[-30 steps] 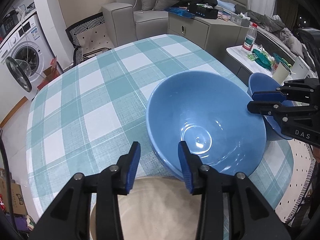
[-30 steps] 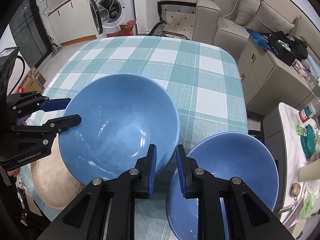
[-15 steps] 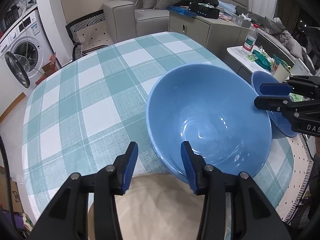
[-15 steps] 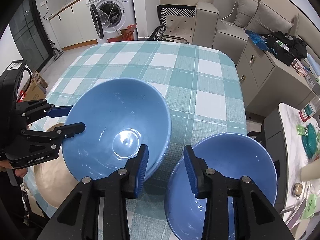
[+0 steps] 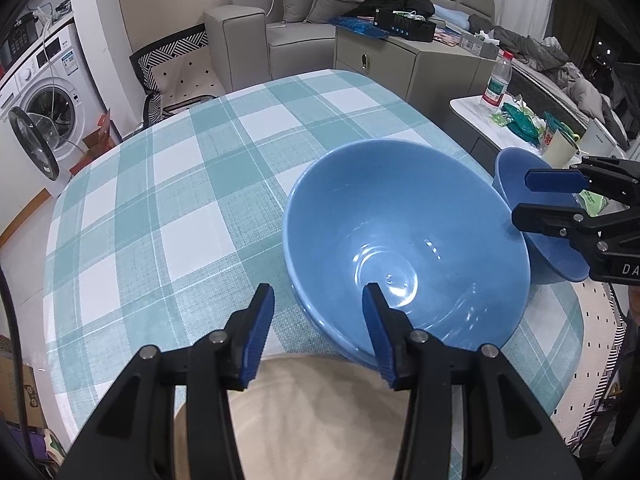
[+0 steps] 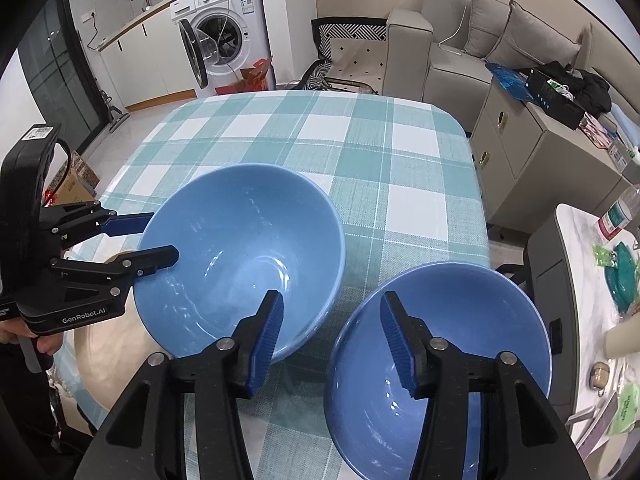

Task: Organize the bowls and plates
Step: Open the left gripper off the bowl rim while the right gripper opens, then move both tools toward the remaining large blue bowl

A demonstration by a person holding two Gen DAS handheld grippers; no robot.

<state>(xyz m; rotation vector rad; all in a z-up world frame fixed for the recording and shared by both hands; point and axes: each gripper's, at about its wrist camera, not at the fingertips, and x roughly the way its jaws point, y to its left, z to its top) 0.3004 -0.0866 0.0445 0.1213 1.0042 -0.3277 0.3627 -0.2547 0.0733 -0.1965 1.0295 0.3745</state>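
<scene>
A large blue bowl (image 5: 404, 240) (image 6: 240, 248) sits level on the teal-checked table (image 5: 180, 200). A second blue edge shows just under its near rim, as if it rests in another bowl. My left gripper (image 5: 320, 336) (image 6: 160, 240) is open and straddles that rim, one finger inside and one outside, with a gap to the rim. My right gripper (image 6: 334, 336) (image 5: 520, 197) is opening. Its fingers hang over the strip of cloth between this bowl and a smaller blue bowl (image 6: 460, 320) (image 5: 512, 172), and nothing is pressed between them. A beige plate (image 5: 320, 420) (image 6: 104, 340) lies under my left gripper.
The smaller bowl stands near the table's right edge. Beside that edge is a low white side table (image 5: 472, 108) with a water bottle (image 5: 498, 80) and cups. A grey cabinet (image 6: 520, 152), a sofa (image 5: 256, 40) and a washing machine (image 6: 224, 28) lie beyond the far side.
My right gripper's jaws went from nearly shut at the large bowl's rim to wide apart. The large bowl, tilted and raised before, has sunk and now sits level. My left jaws widened slightly.
</scene>
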